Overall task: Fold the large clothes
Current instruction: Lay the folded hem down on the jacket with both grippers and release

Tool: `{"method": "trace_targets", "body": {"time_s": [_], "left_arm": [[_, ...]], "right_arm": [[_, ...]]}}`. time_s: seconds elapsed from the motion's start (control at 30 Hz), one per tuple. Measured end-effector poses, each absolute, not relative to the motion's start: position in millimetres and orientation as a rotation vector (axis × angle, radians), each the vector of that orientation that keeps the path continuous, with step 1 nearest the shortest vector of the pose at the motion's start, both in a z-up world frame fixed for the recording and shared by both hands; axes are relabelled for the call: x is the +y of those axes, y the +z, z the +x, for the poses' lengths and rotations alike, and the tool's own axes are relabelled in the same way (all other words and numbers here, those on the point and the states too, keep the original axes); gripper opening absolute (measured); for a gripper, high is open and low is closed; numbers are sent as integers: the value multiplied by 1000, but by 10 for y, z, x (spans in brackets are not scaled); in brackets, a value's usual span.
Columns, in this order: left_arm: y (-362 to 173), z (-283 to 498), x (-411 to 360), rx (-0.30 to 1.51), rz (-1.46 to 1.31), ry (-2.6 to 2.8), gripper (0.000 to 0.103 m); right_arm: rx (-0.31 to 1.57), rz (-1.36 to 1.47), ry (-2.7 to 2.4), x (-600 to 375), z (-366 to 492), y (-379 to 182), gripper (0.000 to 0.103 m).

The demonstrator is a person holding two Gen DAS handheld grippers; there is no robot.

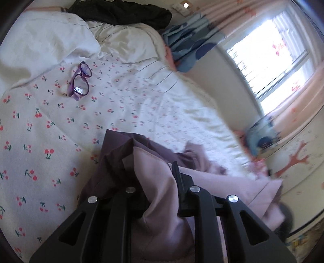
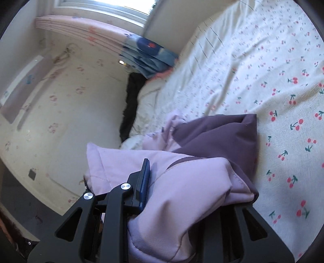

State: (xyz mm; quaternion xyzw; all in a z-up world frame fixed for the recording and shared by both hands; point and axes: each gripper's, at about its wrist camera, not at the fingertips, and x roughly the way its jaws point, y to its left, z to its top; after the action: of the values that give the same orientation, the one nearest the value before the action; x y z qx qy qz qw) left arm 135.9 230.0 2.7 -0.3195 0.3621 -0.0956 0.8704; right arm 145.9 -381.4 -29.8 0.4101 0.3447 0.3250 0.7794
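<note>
Left gripper [image 1: 156,176] was closed on a bunched fold of the lilac and plum padded jacket [image 1: 154,182], with fabric packed between its fingers and spilling back over the black linkage. Only one finger [image 1: 178,182] showed clearly in the left wrist view; the other was buried under the cloth. Right gripper [image 2: 182,182] likewise had the jacket [image 2: 182,182] clamped, its dark blue-padded finger [image 2: 144,182] pressed against the pale lilac panel while the opposite finger was hidden by the garment.

The jacket hung gathered between the two grippers, low over the near edge of the bed, with its darker plum part [image 2: 218,135] folded toward the cherry-print sheet [image 1: 40,141]. A pair of purple glasses [image 1: 80,83] lay on that sheet, well apart from the jacket. Farther up the bed sat a white duvet [image 1: 50,44] with a black garment [image 1: 121,12] on top of it. Blue patterned fabric [image 1: 188,42] hung beside the pink curtain [image 1: 299,113] at the window [image 1: 269,58].

No container appeared in either view, and no brand, label or writing could be read.
</note>
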Motion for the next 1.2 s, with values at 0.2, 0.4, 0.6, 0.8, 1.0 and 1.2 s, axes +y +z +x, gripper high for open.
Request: {"method": "trace_targets", "body": {"time_s": [0.2, 0.4, 0.6, 0.8, 1.0, 1.2], "left_arm": [[146, 1433, 2488, 799, -826, -295, 31], [387, 1381, 2721, 824, -1092, -414, 43], [657, 1200, 2783, 807, -1204, -498, 71], [1368, 562, 2452, 516, -745, -403, 92], [1141, 925, 1371, 660, -368, -450, 96], [87, 1162, 933, 883, -111, -300, 93]], "right_arm": [[685, 947, 790, -3899, 1305, -139, 56], [588, 978, 843, -4089, 861, 145, 85], [617, 739, 839, -3923, 395, 520, 86], [624, 425, 782, -3359, 308, 763, 86], [775, 175, 657, -2874, 648, 340, 87], [743, -23, 639, -2676, 356, 255, 87]]}}
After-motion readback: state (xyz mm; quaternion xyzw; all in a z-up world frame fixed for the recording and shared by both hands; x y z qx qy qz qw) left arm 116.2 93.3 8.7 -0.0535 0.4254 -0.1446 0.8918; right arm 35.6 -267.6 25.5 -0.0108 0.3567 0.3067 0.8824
